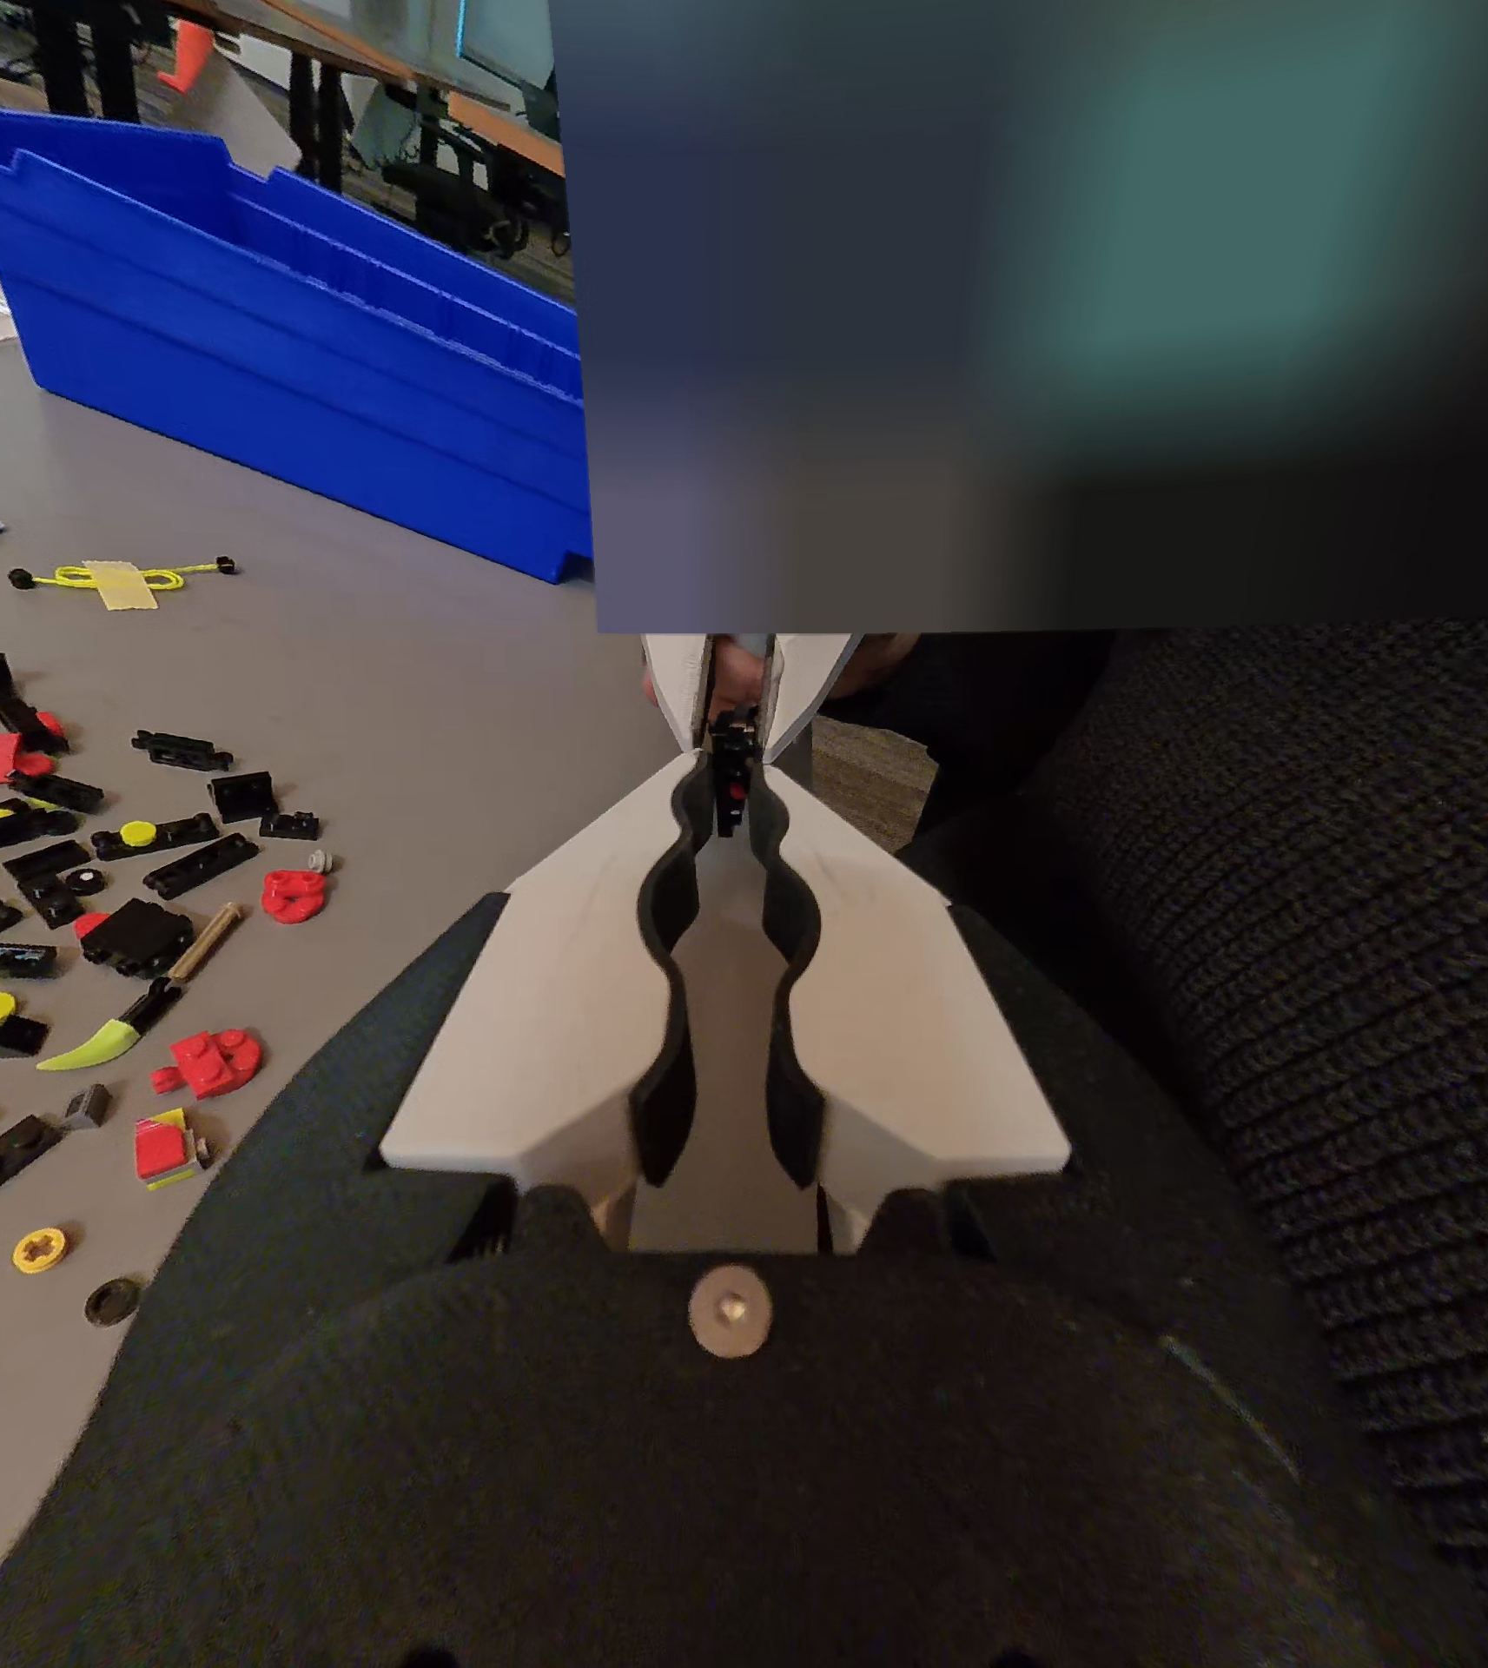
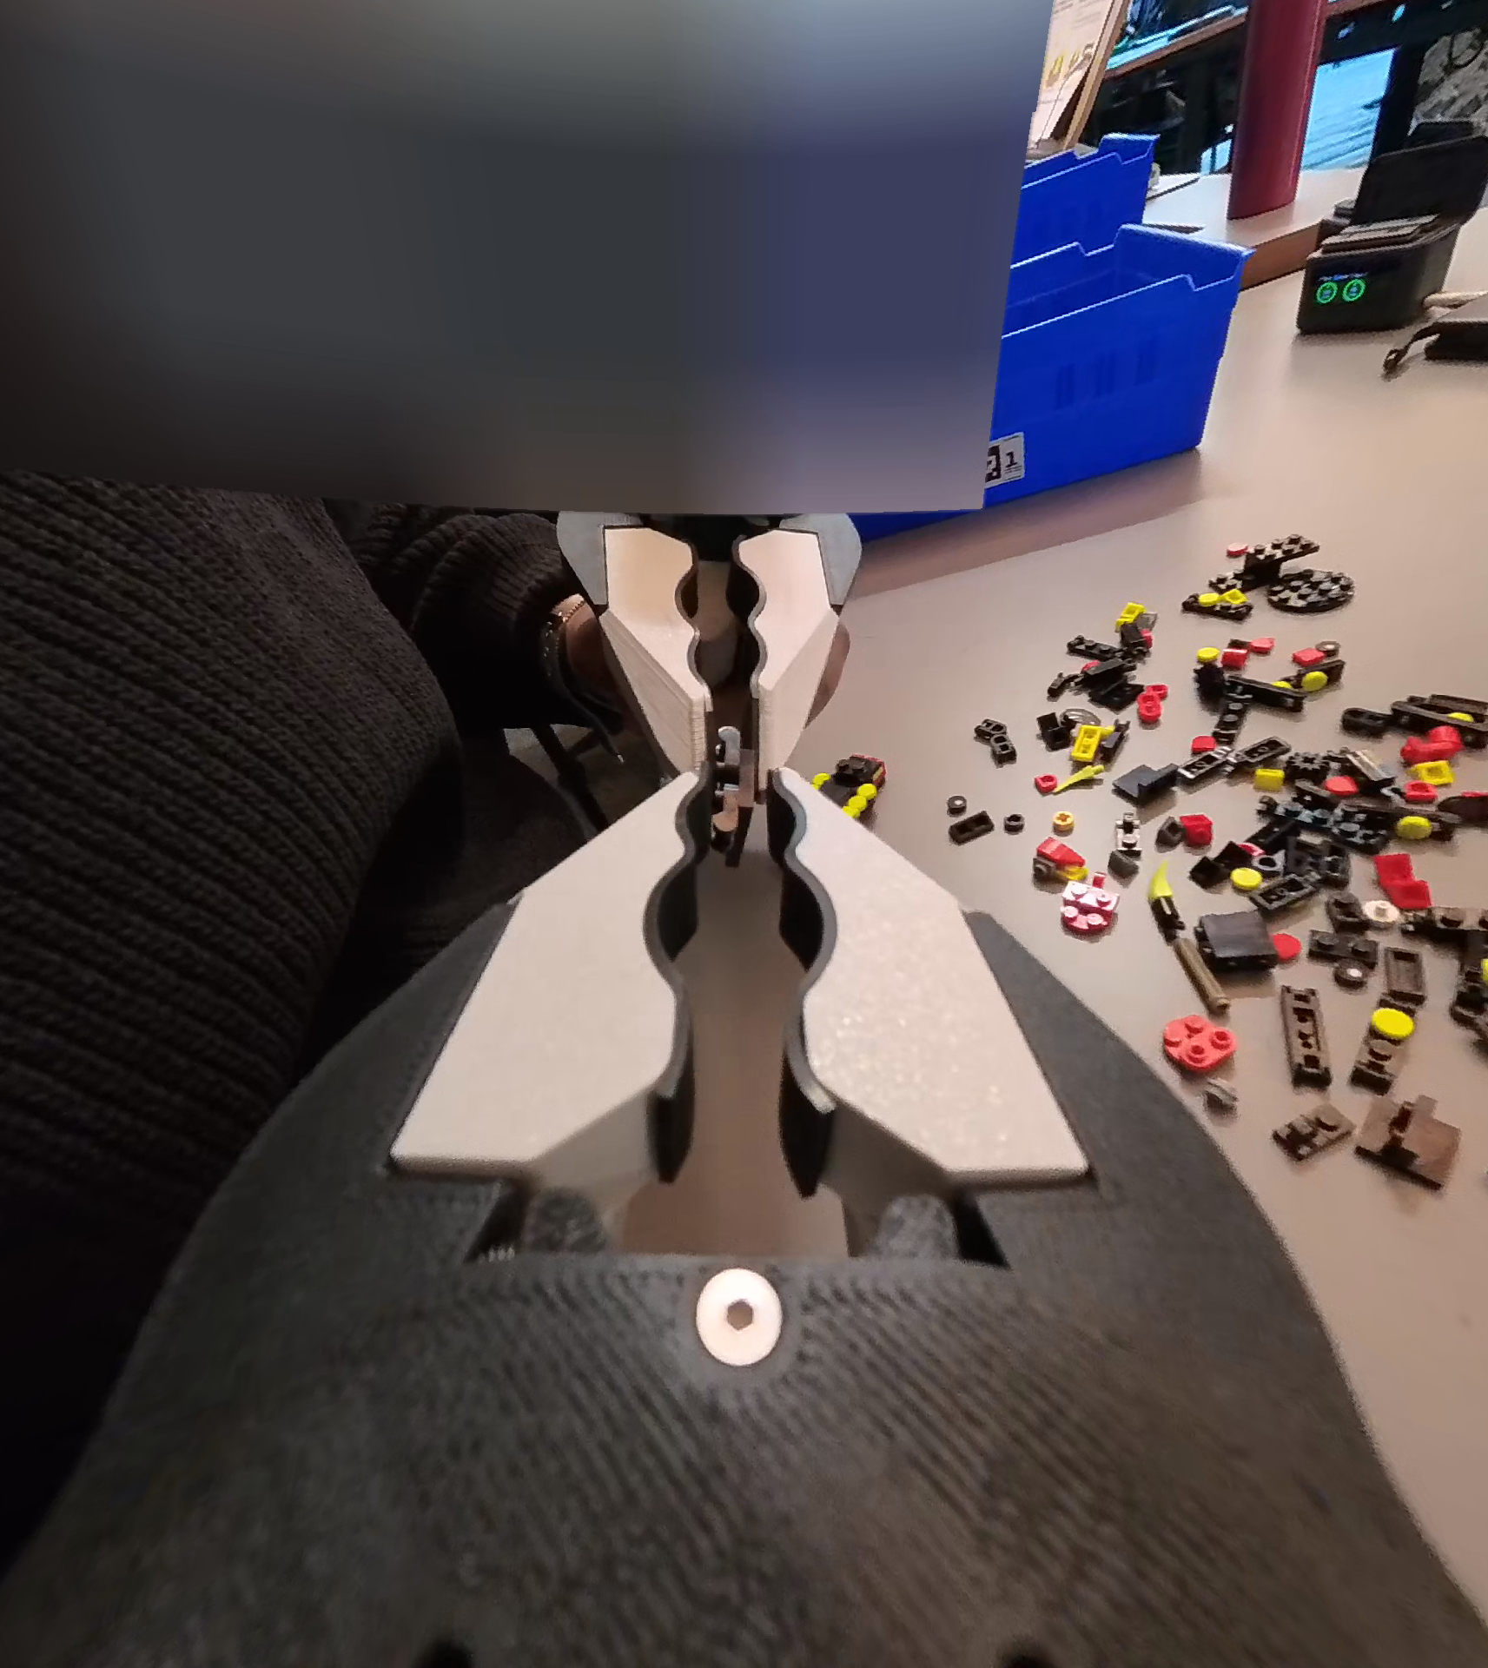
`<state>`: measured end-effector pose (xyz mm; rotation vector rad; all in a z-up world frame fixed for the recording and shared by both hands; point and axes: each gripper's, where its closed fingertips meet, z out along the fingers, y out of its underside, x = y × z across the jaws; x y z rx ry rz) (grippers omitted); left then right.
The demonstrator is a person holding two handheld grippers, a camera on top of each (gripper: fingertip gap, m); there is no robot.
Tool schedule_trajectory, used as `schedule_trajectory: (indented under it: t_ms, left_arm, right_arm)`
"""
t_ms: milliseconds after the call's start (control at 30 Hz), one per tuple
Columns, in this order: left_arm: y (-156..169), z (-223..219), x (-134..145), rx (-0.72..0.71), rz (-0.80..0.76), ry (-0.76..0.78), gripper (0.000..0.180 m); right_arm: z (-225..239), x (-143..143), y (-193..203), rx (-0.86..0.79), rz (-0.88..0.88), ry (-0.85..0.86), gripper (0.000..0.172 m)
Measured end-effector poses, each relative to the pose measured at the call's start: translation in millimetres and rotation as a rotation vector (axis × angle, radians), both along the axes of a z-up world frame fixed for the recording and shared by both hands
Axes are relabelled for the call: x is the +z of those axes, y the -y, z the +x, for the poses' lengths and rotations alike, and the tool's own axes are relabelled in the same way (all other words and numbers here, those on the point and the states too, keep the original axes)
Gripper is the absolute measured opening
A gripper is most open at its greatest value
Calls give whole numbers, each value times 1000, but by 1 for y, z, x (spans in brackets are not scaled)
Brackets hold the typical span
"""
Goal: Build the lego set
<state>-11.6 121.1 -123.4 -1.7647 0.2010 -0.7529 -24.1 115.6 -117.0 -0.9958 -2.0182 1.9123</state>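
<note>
My two grippers meet tip to tip above the near edge of the grey table (image 1: 415,686). In the left wrist view my left gripper (image 1: 729,778) is shut on a small black brick assembly (image 1: 731,799) with a red dot. My right gripper (image 1: 735,718) comes from the far side and closes on the same assembly's far end. In the right wrist view my right gripper (image 2: 735,799) has its pads against the small black assembly (image 2: 725,785), which carries a grey hook. The left gripper (image 2: 733,722) holds it from the opposite side.
Several loose black, red and yellow bricks (image 1: 90,903) lie spread on the table; they also show in the right wrist view (image 2: 1308,812). A blue bin (image 1: 271,298) stands behind them. A person's black knitted sleeve (image 2: 135,812) is close by. A black device (image 2: 1354,271) sits far right. My two grippers' fingertips are within a few centimetres of each other.
</note>
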Motion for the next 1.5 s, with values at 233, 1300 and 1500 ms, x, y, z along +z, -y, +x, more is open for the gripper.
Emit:
schedule_trajectory:
  t_ms: [233, 1300, 1500]
  left_arm:
    - [0, 1, -1, 3, 5, -25, 5]
    - [1, -3, -2, -37, -56, 107, 5]
    - [2, -5, 2, -36, -47, 138, 5]
  right_arm:
    - [2, 0, 0, 10, -4, 11, 6]
    - [2, -5, -5, 37, -18, 32, 16]
    - [3, -4, -5, 43, -39, 36, 14]
